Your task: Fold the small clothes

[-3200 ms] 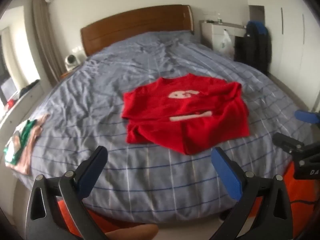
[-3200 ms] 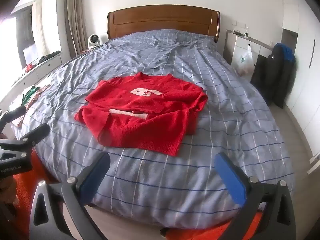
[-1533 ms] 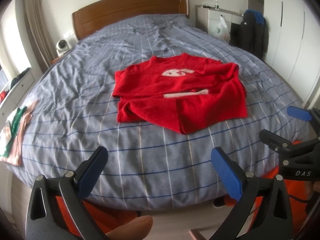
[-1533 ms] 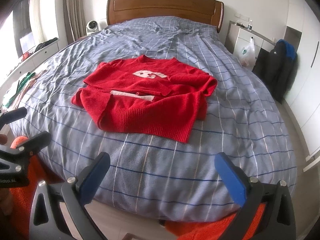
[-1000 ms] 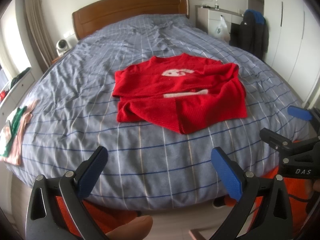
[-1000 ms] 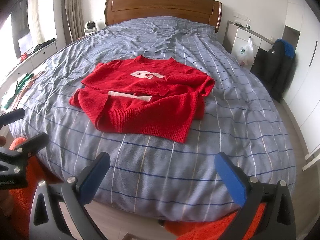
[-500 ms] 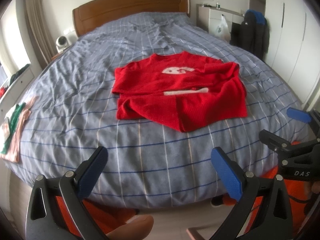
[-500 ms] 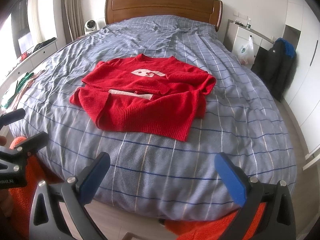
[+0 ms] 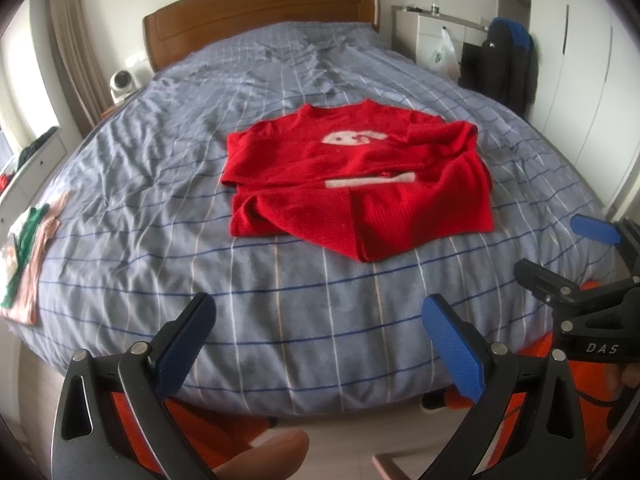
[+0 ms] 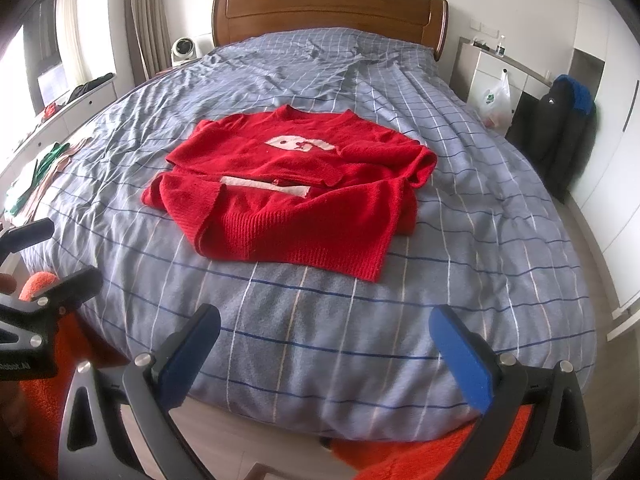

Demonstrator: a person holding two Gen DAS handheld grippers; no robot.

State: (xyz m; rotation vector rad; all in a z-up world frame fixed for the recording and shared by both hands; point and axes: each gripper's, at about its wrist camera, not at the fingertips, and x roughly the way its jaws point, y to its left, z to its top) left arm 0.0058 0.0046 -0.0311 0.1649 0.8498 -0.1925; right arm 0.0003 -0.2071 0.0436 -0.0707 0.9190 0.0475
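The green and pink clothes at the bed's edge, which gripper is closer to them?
Left. The left gripper hangs open off the foot of the bed, on the side where the green and pink clothes lie. The right gripper, also open, is beyond it, farther away.

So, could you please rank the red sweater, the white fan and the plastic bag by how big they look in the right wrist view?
1. Red sweater, by far.
2. Plastic bag.
3. White fan.
The bag and fan are close in size, and both sit further back, so their order is unsure.

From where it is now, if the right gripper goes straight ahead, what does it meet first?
Probably the bare checked bedspread near the bed's foot; the right gripper, jaws open, points over it toward the red sweater further on.
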